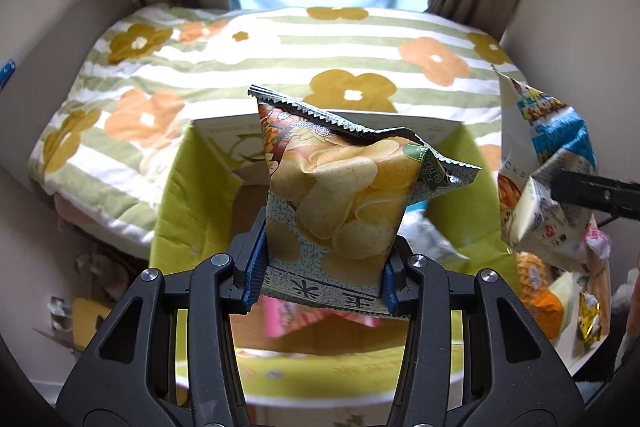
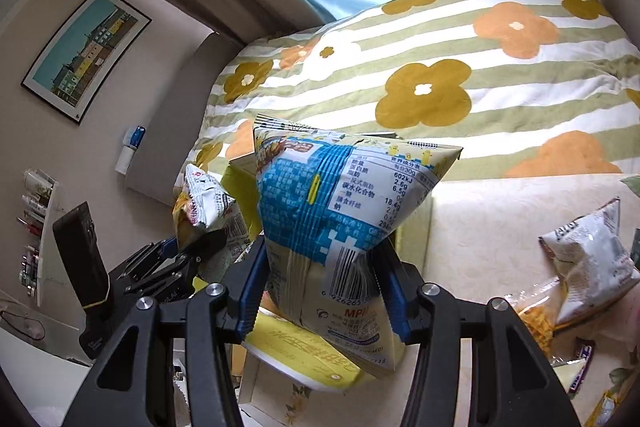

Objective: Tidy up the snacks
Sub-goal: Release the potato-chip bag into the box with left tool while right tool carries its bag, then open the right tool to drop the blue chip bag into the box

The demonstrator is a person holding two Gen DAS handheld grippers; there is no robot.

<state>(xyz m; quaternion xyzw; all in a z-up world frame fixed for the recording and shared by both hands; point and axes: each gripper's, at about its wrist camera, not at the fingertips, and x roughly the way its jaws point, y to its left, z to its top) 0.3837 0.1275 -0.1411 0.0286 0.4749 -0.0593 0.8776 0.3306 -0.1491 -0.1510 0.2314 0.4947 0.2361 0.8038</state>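
Observation:
My left gripper [image 1: 324,267] is shut on the bottom of a potato chip bag [image 1: 340,203], which stands upright over an open lime-green box [image 1: 180,211]. A pink packet [image 1: 296,319] lies inside the box below it. My right gripper [image 2: 324,287] is shut on a blue-and-white snack bag [image 2: 340,203], its label side facing the camera. In the left wrist view that bag [image 1: 548,147] hangs at the right edge beside the box. The right wrist view shows the left gripper [image 2: 188,255] and its chip bag [image 2: 204,199] at lower left, by the box's green wall [image 2: 236,187].
A bed with a flowered, striped quilt [image 1: 280,67] lies behind the box, under a curtained window. Loose snack packets [image 1: 536,299] sit to the right on a cream cloth [image 2: 500,227], among them a white bag [image 2: 592,259] and an orange packet [image 2: 532,311].

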